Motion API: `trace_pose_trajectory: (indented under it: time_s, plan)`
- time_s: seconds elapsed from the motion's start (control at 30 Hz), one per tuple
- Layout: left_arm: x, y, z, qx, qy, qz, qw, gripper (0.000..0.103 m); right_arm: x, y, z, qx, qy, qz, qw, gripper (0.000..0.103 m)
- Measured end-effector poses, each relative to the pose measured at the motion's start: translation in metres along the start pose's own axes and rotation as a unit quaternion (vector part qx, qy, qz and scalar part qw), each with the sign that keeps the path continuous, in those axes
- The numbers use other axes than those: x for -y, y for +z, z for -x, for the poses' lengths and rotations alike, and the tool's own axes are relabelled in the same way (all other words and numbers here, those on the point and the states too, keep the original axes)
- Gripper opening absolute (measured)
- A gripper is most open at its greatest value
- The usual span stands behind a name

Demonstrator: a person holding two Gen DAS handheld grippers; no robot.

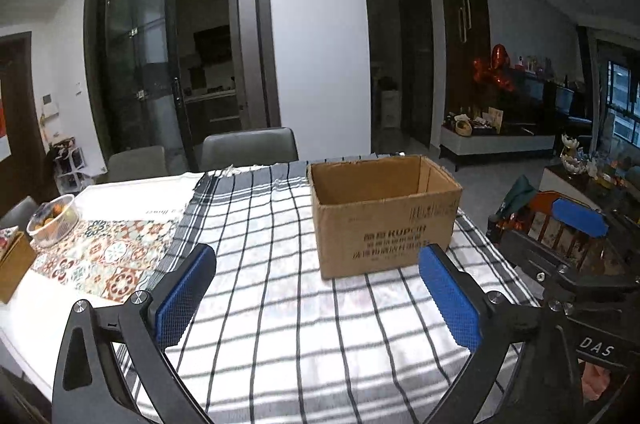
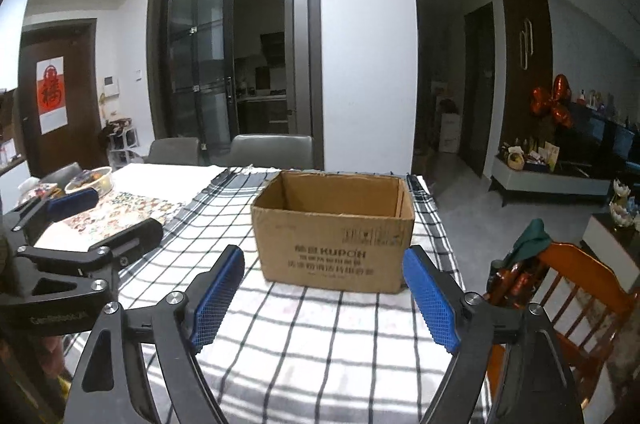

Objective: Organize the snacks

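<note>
Open brown cardboard box [image 2: 332,228]: set on checked-cloth counter [image 2: 304,344]. Left hand-held gripper [image 1: 316,300] and right hand-held gripper [image 2: 324,300]: held before box, spread, nothing gripped.

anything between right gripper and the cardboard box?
Nothing: only bare checked tablecloth lies between the open right gripper and the cardboard box, seen in the right wrist view.

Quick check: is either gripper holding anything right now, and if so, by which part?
Nothing is held. The left gripper and right gripper both stand open and empty above the checked cloth, short of the cardboard box.
</note>
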State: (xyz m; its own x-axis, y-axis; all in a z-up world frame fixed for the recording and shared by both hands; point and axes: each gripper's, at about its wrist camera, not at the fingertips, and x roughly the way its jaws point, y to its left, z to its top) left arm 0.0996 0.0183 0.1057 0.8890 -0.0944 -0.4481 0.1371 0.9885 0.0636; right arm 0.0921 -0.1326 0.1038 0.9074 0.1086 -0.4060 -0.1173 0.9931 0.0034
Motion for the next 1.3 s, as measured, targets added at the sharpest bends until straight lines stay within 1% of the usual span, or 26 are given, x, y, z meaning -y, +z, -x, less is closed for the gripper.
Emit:
trace_pose_trajectory:
  time_s: [0.17, 0.37, 1.1, 1.3]
  plan:
    - [-0.001, -0.011, 0.017, 0.001, 0.005, 0.002, 1.0000, 0.103, 0.000, -0.011, 0.014, -0.006, 0.003, -0.009, 1.000, 0.082]
    - [0.001, -0.015, 0.030, 0.012, 0.010, -0.004, 0.9999, 0.103, 0.003, -0.019, 0.020, -0.012, 0.009, -0.023, 1.000, 0.082]
    - [0.005, -0.015, 0.031, 0.015, 0.015, -0.010, 0.9997, 0.103, 0.003, -0.025, 0.018, -0.022, 0.020, -0.027, 0.999, 0.082]
    - [0.002, -0.021, 0.029, 0.012, 0.014, -0.009, 0.9998, 0.103, 0.005, -0.027, 0.016, -0.026, 0.020, -0.030, 0.999, 0.082]
